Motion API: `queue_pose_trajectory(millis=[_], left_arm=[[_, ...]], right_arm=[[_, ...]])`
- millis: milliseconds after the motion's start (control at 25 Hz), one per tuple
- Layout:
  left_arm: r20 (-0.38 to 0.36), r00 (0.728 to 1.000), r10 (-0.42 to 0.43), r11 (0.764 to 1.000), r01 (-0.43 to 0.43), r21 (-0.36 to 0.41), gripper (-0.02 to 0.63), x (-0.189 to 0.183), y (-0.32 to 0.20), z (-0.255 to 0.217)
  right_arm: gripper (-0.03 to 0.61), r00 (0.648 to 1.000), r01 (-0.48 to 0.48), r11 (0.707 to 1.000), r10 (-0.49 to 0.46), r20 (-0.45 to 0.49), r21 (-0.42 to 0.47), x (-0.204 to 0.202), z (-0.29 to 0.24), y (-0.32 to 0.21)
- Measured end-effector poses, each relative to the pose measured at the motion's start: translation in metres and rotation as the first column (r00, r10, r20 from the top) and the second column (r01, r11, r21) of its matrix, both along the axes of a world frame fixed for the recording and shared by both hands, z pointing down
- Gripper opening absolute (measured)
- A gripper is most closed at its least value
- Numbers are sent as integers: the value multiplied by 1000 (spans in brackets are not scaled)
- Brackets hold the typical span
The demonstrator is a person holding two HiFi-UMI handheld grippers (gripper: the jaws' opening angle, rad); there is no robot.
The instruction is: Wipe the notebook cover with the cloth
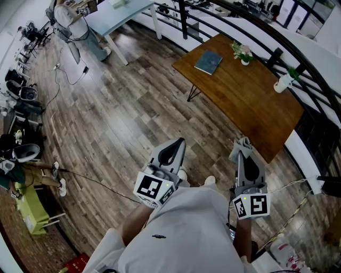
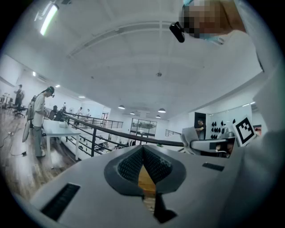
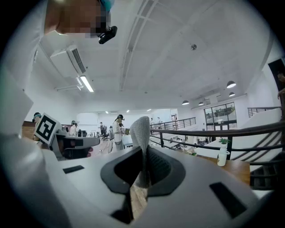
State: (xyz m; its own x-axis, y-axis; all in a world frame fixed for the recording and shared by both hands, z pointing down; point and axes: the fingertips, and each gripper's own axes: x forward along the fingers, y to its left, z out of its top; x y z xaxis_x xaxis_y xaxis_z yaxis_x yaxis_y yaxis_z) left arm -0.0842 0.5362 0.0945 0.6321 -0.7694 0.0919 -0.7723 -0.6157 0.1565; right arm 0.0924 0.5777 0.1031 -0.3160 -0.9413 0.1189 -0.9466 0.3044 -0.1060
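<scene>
**Q:** Grey ribbed fabric, nearest on the right: what is it?

**A:** That is the cloth (image 3: 141, 133). It is pinched between the jaws of the right gripper (image 3: 143, 153), which are closed on it. A fold of it stands upright above the jaw tips. From the head view it shows as a small grey tuft (image 1: 242, 142) at the tip of the right gripper (image 1: 244, 148).

**Q:** And the tool on the left?

**A:** The left gripper (image 2: 143, 149) has its jaws brought together at the tips, with nothing between them. Only a sliver of brown wood shows through the gap below the tips. Both tools are held close in front of the person's body, the left gripper (image 1: 178, 143) just beside the right, over the wood-plank floor (image 1: 122, 122).

**Q:** Where is the notebook?

**A:** The notebook (image 1: 208, 62) lies beyond the grippers, flat and closed. It sits near the far left corner of the brown wooden table (image 1: 250, 106), well apart from both tools. Its cover is a plain slate blue and faces up; any print on it is too small to make out.

**Q:** What else is on that table?

**A:** A small vase of flowers (image 1: 243, 53) stands near the notebook, to its right. A white bottle (image 1: 283, 81) holding a green sprig stands at the table's far right edge.

**Q:** And behind it?

**A:** A dark metal railing (image 1: 224, 26) curves past the table's far side. A pale table (image 1: 114, 10) stands farther off, at the upper left.
</scene>
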Motion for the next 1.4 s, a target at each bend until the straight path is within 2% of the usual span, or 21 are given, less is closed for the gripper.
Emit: queue_pose_trajectory(millis=[120,240,400,600,760,880,1000,1240,1400], left_arm=[[25,998,56,998,-56,28,18,42,9,3],[56,997,54,998,-56,28,18,68,21,3],[28,1000,-1,1000,0,17,18,86,30,-4],[5,997,-79,997,79,23,18,111,47,-2],[26,993,-118,993,118,6,18,124,56,14],[26,989,-144,990,144,4,18,129,60,17],[38,988,-149,989,148,20,18,135,61,10],[30,984,-178,983,179,-43,18,132,48,32],[-1,986,-164,985,164,-45,18,128,20,38]], right_arm=[[23,1000,13,999,-13,6,36,19,-5,-2],[23,999,43,998,-44,20,54,38,-13,5],[23,996,85,995,-87,24,60,56,-16,14],[23,983,161,986,-164,82,40,74,-6,31],[23,937,283,959,-280,207,15,78,9,38],[25,920,316,948,-314,233,28,83,13,38],[28,911,335,940,-339,233,59,85,7,36],[29,914,340,937,-349,207,79,84,10,13],[28,961,248,959,-262,91,139,85,9,-11]])
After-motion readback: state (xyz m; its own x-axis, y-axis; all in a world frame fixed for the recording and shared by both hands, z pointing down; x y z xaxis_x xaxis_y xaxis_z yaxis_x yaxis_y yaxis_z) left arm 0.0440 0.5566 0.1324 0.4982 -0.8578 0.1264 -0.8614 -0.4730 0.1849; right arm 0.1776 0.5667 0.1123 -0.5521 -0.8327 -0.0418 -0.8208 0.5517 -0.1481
